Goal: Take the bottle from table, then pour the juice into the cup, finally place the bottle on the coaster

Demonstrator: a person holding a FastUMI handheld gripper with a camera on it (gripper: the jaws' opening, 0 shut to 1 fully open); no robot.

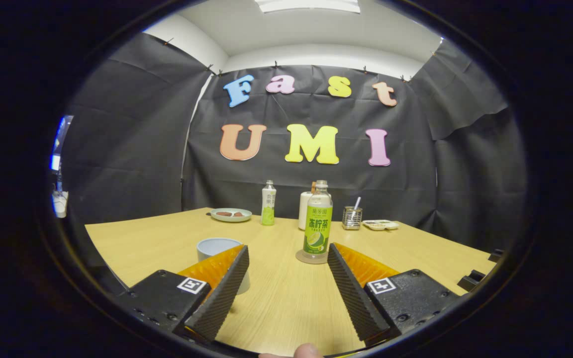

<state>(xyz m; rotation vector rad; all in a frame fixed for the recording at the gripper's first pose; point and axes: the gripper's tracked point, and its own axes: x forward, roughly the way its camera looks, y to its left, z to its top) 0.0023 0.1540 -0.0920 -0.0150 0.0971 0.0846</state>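
Gripper view: your gripper (pixel 288 261) hangs low over the table (pixel 167 238), fingers (pixel 351 293) spread wide apart, nothing btwn them but bare wood.
Bottle: the bottle (pixel 318 221) w/ green label stands upright on the coaster (pixel 300 257), just ahead of the fingers, nearer your right one, not touching either.
Cup: pale cup (pixel 214 247) sits on the table, partly hidden behind your left finger; can't tell what's inside.
Coaster: round, pale, its rim showing around the bottle's base.
Back of table: a 2nd bottle (pixel 268 204), smaller, white and green, stands well beyond the fingers near the wall; a plate (pixel 231 215) w/ brown bits lies to its left; a white cylinder (pixel 306 209) stands behind the near bottle; a metal mesh holder (pixel 352 218) and a small dish (pixel 381 224) lie to the right.
Your hand: a fingertip (pixel 308 351) shows at the gripper's base.
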